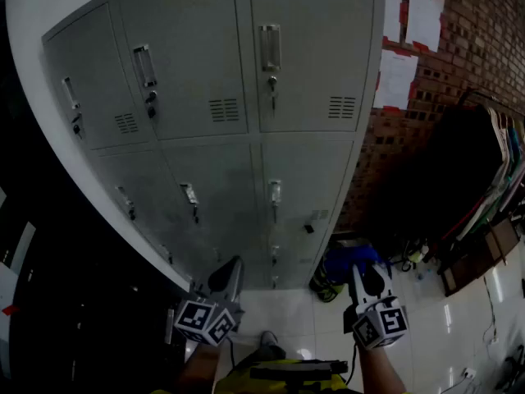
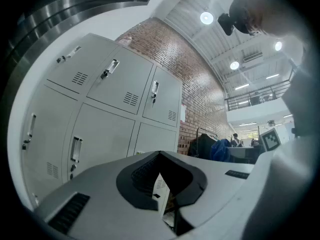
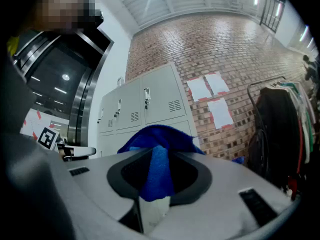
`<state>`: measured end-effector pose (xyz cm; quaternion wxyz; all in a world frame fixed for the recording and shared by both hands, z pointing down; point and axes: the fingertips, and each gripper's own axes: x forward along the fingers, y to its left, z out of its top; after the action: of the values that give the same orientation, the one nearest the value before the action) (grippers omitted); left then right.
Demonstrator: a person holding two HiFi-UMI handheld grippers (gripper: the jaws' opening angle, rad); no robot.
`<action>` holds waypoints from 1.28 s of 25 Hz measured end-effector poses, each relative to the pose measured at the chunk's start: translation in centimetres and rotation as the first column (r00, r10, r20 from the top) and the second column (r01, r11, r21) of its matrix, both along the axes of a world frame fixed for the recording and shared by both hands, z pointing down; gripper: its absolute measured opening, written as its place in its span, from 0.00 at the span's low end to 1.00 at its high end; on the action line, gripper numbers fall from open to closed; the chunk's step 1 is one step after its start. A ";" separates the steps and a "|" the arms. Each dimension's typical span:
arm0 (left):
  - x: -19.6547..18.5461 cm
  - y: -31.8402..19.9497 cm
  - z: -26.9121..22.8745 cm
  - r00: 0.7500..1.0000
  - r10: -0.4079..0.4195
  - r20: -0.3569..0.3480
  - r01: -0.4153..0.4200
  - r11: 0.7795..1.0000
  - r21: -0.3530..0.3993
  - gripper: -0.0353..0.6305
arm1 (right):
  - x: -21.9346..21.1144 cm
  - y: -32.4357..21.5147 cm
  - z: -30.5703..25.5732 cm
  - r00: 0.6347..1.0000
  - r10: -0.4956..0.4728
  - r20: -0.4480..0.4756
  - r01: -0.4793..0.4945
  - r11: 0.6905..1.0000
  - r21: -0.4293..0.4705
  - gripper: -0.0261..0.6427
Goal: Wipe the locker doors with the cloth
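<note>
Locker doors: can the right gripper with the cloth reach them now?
Probably yes: the right gripper, shut on the blue cloth, points at the locker doors, and nothing seems to stand between.

On my right: brick wall (image 1: 480, 43), white papers (image 1: 425, 15) taped on it; clothes rack (image 1: 463, 171) at its foot; glossy floor tiles (image 1: 467, 322).

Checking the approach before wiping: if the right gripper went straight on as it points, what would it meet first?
Probably the lockers, at their right-hand column near the brick wall. The blue cloth in the right gripper would touch first. Depth is unclear.
</note>
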<state>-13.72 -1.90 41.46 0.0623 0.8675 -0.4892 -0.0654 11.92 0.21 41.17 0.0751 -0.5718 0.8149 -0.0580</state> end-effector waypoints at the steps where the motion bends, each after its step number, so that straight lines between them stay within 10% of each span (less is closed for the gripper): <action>1: -0.2 -1.7 -0.3 1.000 -0.003 0.011 0.003 1.000 0.009 0.06 | -0.2 -1.9 -0.2 1.000 0.003 -0.001 -0.003 1.000 0.006 0.19; 15: -2.4 -13.9 -2.5 0.992 -0.127 0.024 0.126 0.992 0.022 0.06 | -12.1 -23.6 -6.2 0.984 -0.174 -0.037 0.176 0.981 0.075 0.19; 22: -3.5 -15.6 -2.1 0.979 -0.201 0.020 0.200 0.980 0.018 0.06 | -17.3 -28.6 -6.1 0.989 -0.108 -0.097 0.119 0.986 0.116 0.19; 27: -2.5 -16.7 -2.0 0.980 -0.196 0.023 0.196 0.981 0.009 0.06 | -15.9 -28.5 -6.5 0.988 -0.124 -0.091 0.135 0.982 0.133 0.19; 32: -0.4 -18.1 -2.2 0.988 -0.152 0.025 0.152 0.988 0.011 0.06 | -3.6 -29.2 -6.8 0.995 0.071 -0.068 -0.061 0.988 0.145 0.19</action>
<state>-14.13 -19.97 39.29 0.0467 0.8286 -0.5545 -0.0609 8.33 -29.02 34.39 0.0881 -0.5935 0.7997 0.0238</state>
